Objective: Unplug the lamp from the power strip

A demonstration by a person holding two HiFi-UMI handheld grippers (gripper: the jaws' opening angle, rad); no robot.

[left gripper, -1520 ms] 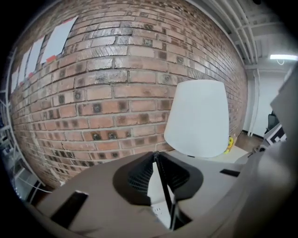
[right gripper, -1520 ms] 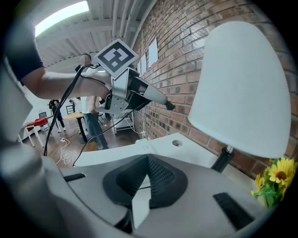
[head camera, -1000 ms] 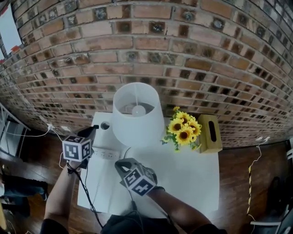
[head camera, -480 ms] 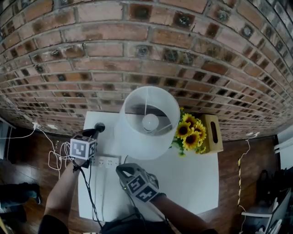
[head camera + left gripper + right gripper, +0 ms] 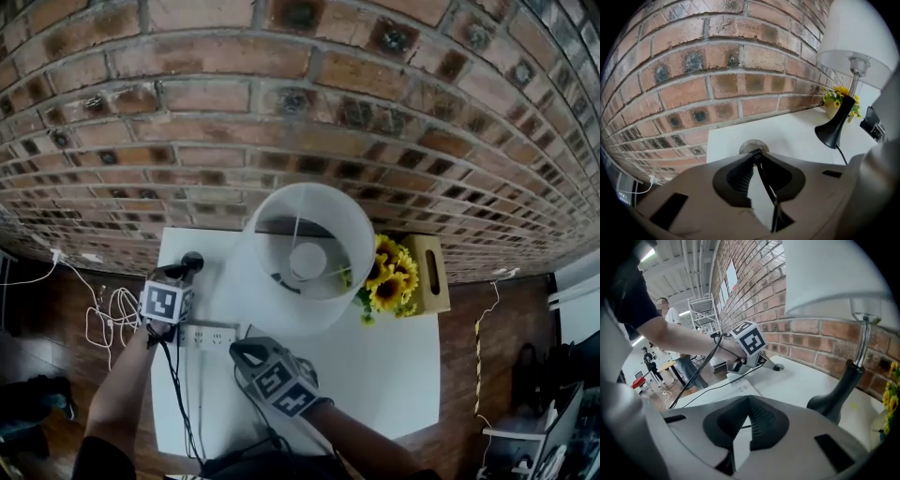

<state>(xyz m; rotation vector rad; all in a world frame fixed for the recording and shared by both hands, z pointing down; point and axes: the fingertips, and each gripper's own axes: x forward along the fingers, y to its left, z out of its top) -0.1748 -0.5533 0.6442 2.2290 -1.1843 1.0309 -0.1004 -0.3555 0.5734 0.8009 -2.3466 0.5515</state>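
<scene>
The lamp [image 5: 258, 286] with a white shade and black base [image 5: 832, 131] stands mid-table by the brick wall. A white power strip [image 5: 208, 336] lies in front of it to the left. My left gripper [image 5: 183, 272] hangs low over the table's back left, beyond the strip. Its jaws have just been opening a little, but the tips [image 5: 755, 154] still pinch a thin black cord [image 5: 768, 192] that runs back between the pads. My right gripper [image 5: 242, 349] sits shut just right of the strip with nothing in it; through its view the strip [image 5: 740, 390] lies ahead.
A round cable hole [image 5: 192, 261] sits in the table's back left corner, right ahead of the left gripper. Sunflowers [image 5: 389, 281] and a wooden tissue box [image 5: 431, 272] stand right of the lamp. Loose cables [image 5: 108, 319] lie on the floor at left.
The left gripper has come down towards the table beside the power strip. The right gripper has sunk slightly. The head view now looks more steeply over the lamp shade.
</scene>
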